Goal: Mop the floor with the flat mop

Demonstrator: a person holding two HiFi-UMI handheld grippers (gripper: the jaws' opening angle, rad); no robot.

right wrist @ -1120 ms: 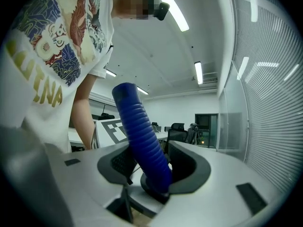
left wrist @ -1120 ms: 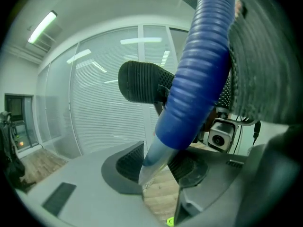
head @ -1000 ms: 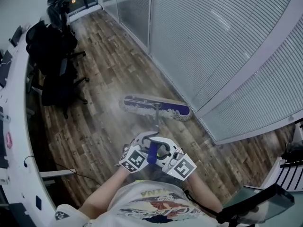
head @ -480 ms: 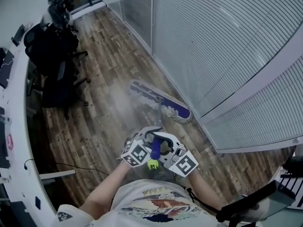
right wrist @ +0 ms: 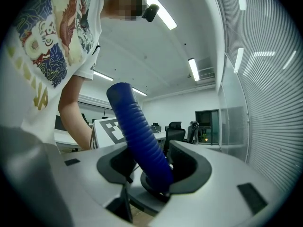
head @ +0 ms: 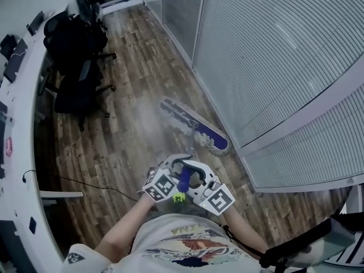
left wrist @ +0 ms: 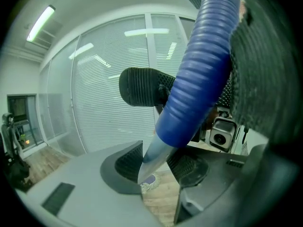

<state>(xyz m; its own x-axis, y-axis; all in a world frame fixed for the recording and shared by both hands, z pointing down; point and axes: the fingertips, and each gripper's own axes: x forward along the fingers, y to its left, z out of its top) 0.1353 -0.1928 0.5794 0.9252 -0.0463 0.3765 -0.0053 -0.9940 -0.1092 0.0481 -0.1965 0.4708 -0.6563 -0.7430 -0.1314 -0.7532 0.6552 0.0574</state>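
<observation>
- Seen from above, a person holds the blue handle [head: 183,180] of a flat mop in 2 grippers.
- Left gripper [left wrist: 154,167]: jaws partly open, clamped where the handle's blue sleeve meets bare pole.
- Right gripper [right wrist: 149,167]: jaws wide, just eased wider, gripping the blue sleeve.
- The mop head [head: 195,127] has swung from crosswise to slanting along the glass wall [head: 273,67], flat on the wooden floor [head: 125,141]. The stroke is probably mid-sweep.

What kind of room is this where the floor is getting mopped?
Most likely an office: black swivel chairs stand by a long white desk, and a glass wall with blinds runs along the wooden floor.
</observation>
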